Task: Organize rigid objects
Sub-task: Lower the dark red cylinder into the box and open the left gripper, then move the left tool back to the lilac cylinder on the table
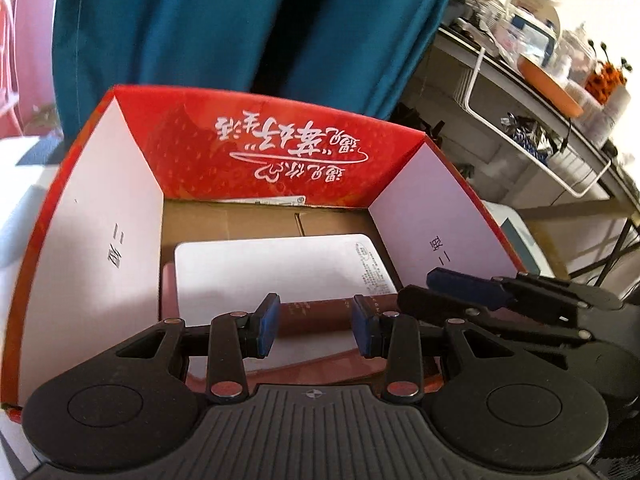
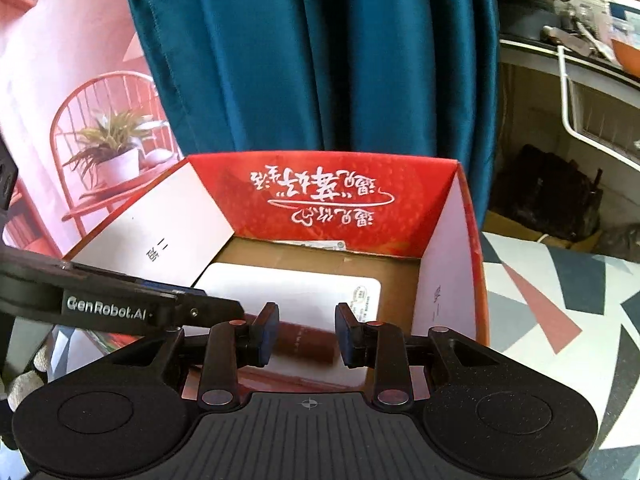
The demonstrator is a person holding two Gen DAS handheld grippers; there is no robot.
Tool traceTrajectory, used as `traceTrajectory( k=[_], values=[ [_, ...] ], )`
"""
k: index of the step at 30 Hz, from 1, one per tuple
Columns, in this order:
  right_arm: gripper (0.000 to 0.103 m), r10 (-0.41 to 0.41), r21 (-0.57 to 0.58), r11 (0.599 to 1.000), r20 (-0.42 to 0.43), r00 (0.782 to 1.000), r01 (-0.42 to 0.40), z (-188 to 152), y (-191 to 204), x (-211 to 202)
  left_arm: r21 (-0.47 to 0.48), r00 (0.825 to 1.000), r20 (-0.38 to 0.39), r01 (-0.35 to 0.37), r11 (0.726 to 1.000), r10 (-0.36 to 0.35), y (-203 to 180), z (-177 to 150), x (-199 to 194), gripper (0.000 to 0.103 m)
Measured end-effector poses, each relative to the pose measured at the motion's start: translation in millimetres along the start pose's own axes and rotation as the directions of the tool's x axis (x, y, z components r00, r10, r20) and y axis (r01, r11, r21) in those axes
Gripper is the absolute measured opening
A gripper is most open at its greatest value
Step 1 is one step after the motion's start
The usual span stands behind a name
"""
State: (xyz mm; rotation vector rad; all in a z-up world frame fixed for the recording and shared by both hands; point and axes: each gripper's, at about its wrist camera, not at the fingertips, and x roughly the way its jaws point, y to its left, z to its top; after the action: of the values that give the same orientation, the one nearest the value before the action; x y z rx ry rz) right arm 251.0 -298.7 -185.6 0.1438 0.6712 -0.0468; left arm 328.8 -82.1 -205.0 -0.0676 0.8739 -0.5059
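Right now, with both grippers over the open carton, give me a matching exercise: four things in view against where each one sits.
Things:
1. brown tube
2. white flat box
3. teal curtain
4. orange tray

Places:
A. hanging behind the red carton
B. on the cluttered shelf at the right
C. lying across the white flat box
D. inside the red carton, under the brown tube

Pairs: 1-C, 2-D, 3-A, 4-B
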Motion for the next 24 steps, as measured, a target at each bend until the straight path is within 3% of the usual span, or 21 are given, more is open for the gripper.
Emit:
traceTrajectory(
  k=[2, 4, 6, 10, 12, 15, 20, 24],
  values=[
    [0.032, 0.009, 0.020, 1.000, 0.016, 1.000, -0.010, -3, -1, -3, 0.017, 1.000, 0.019, -0.010, 1.000, 0.010, -1, 0, -6, 0.040],
    [0.042, 0.010, 0.026, 1.000, 0.039, 0.999, -0.011, -5, -1, -8, 0.038, 0.999, 0.052, -0.014, 0.999, 0.012, -3, -1, -16, 0.044],
    [0.059, 0.025, 0.001, 1.000, 0.089, 0.996, -0.026, -8, 1, -18, 0.060, 0.995, 0.093, -0.027, 0.998, 0.021, -6, -2, -29, 0.052],
    [0.084, 0.042, -0.064, 0.998, 0.205, 0.978, -0.029, -18, 5, -47, 0.083, 0.974, 0.217, -0.079, 0.993, 0.060, -10, -9, -63, 0.087],
    [0.097, 0.045, -0.061, 0.998, 0.240, 0.970, -0.031, -21, 4, -59, 0.083, 0.966, 0.251, -0.089, 0.993, 0.065, -11, -12, -76, 0.096],
    [0.103, 0.049, -0.076, 0.997, 0.282, 0.958, -0.029, -28, 5, -74, 0.100, 0.955, 0.276, -0.140, 0.985, 0.107, -16, -20, -90, 0.103],
    [0.103, 0.033, -0.107, 0.994, 0.312, 0.949, 0.001, -44, 13, -88, 0.102, 0.947, 0.287, -0.176, 0.979, 0.141, -16, -41, -110, 0.103],
    [0.103, 0.021, -0.070, 0.998, 0.314, 0.949, 0.001, -62, 13, -97, 0.090, 0.941, 0.300, -0.194, 0.977, 0.159, -14, -67, -125, 0.103]
  ],
)
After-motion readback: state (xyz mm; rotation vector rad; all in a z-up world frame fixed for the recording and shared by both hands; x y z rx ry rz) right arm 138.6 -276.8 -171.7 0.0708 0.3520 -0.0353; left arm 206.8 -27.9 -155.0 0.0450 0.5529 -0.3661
